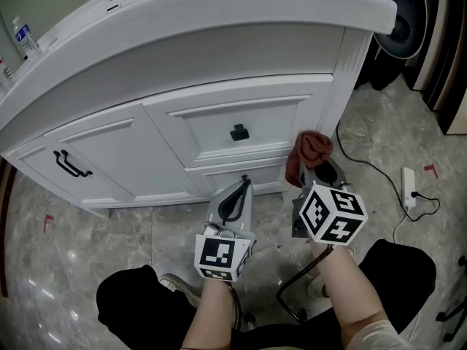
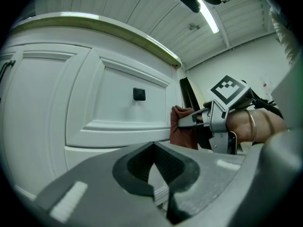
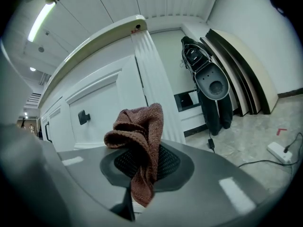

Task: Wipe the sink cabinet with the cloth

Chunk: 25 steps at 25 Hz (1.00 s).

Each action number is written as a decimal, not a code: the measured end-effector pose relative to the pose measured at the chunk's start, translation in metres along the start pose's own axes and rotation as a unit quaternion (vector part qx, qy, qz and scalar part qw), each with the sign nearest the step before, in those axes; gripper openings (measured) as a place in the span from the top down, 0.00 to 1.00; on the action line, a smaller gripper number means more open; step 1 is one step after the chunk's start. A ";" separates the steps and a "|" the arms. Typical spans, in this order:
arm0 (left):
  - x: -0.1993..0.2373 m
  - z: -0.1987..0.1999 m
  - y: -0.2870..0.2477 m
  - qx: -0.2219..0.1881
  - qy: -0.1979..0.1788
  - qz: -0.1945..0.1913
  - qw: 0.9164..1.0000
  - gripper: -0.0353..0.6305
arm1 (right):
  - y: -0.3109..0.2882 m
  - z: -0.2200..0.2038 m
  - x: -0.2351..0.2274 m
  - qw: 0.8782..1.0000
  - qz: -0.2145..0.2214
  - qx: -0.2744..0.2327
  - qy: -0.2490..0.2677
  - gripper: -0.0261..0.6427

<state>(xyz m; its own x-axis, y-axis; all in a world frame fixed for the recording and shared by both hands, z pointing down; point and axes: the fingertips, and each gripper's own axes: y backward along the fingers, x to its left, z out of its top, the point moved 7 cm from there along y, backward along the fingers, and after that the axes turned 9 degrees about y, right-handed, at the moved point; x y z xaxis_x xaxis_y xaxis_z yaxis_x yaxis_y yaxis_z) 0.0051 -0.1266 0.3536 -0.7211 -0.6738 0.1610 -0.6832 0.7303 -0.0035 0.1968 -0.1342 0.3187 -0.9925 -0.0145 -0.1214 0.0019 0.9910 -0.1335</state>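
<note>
The left gripper (image 2: 154, 146) has its jaws together and empty, and faces the sink cabinet (image 2: 57, 93) and its drawer knob (image 2: 138, 94). Beside it, the right gripper (image 2: 183, 122) clamps the cloth (image 2: 181, 135).

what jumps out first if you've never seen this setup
The rust-brown cloth stands out first, bunched in the shut jaws of the right gripper, close to the lower right corner of the white sink cabinet. The left gripper sits beside it, shut and empty, below the drawer's black knob.

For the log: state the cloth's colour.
Reddish-brown cloth, clearest in the right gripper view.
</note>
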 end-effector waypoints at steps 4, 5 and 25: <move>0.010 -0.008 0.005 0.005 0.006 0.010 1.000 0.95 | 0.001 -0.008 0.018 1.000 0.013 -0.007 0.008 0.84; 0.015 -0.010 0.008 0.006 0.007 0.016 1.000 0.95 | -0.001 -0.012 0.027 1.000 0.023 -0.005 0.011 0.84; 0.126 -0.041 0.086 0.020 0.048 0.143 0.988 0.95 | -0.065 -0.116 0.210 0.970 0.226 0.064 0.065 0.84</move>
<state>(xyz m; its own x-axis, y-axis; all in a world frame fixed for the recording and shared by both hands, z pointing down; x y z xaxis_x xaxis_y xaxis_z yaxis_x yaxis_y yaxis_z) -0.1399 -0.1441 0.4143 -0.8726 -0.4249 0.2410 -0.4581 0.8831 -0.1016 -0.0258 -0.1863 0.4157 -0.8940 0.4422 -0.0729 0.4469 0.8678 -0.2172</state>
